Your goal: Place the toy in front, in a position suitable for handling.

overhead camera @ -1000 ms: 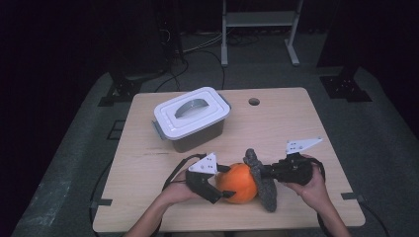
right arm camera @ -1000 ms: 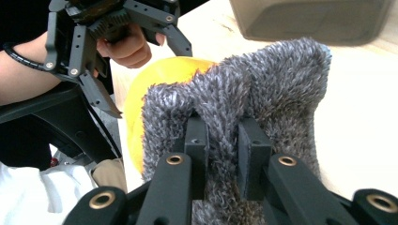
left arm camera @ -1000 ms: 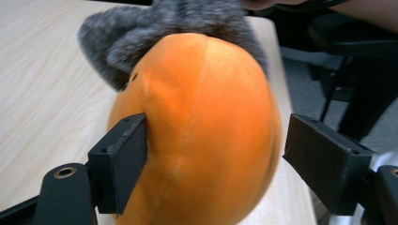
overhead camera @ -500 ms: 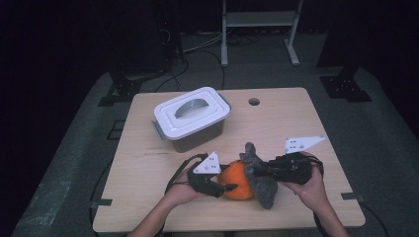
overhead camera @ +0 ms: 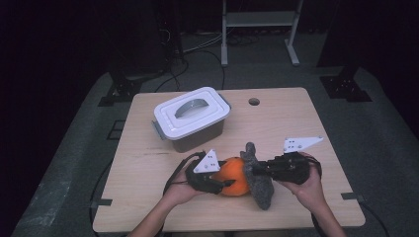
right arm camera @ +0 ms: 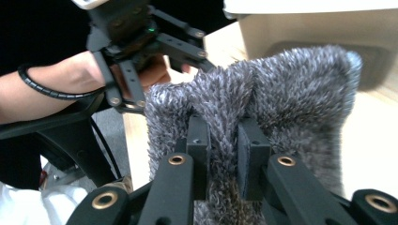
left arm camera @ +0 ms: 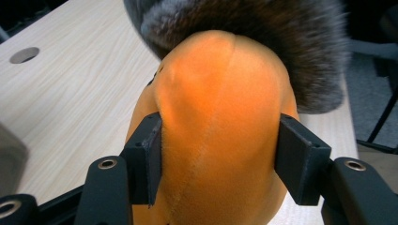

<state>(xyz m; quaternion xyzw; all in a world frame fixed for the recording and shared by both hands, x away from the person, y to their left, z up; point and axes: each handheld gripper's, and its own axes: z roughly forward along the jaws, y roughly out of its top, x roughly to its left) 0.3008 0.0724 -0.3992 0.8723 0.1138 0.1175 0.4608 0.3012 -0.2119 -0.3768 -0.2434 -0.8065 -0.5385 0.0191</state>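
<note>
Since the earlier frames, the left hand-held gripper [overhead camera: 223, 178] has been closing its jaws, and they now press on the two flanks of the orange plush toy [overhead camera: 235, 176]; the grey fuzzy cloth [overhead camera: 258, 178] has shifted slightly against the toy's right side.

Left to right in the high view: a white lidded plastic bin [overhead camera: 191, 117] stands toward the far left of the counter [overhead camera: 148, 197], lid on, with a curved handle on top. Nearer the front edge, the left hand [overhead camera: 180, 190] holds the left hand-held gripper, whose grey three-cornered plate sits on top. The orange plush toy lies on the counter just right of it, between the two grippers and well in front of the bin. In the left gripper view the two black pads [left arm camera: 149, 152] dent the toy's soft surface [left arm camera: 220, 126], and the grey cloth [left arm camera: 263, 33] drapes over its far end.

Touching the toy's right side is the grey fuzzy cloth. The right hand-held gripper [overhead camera: 262, 169], held by the right hand [overhead camera: 309, 182], is clamped on a fold of it; in the right gripper view its pads [right arm camera: 199, 140] pinch a ridge of the shaggy fabric [right arm camera: 281, 93], with the left hand-held gripper [right arm camera: 141, 42] beyond. A small round hole [overhead camera: 254, 101] marks the counter's far edge.
</note>
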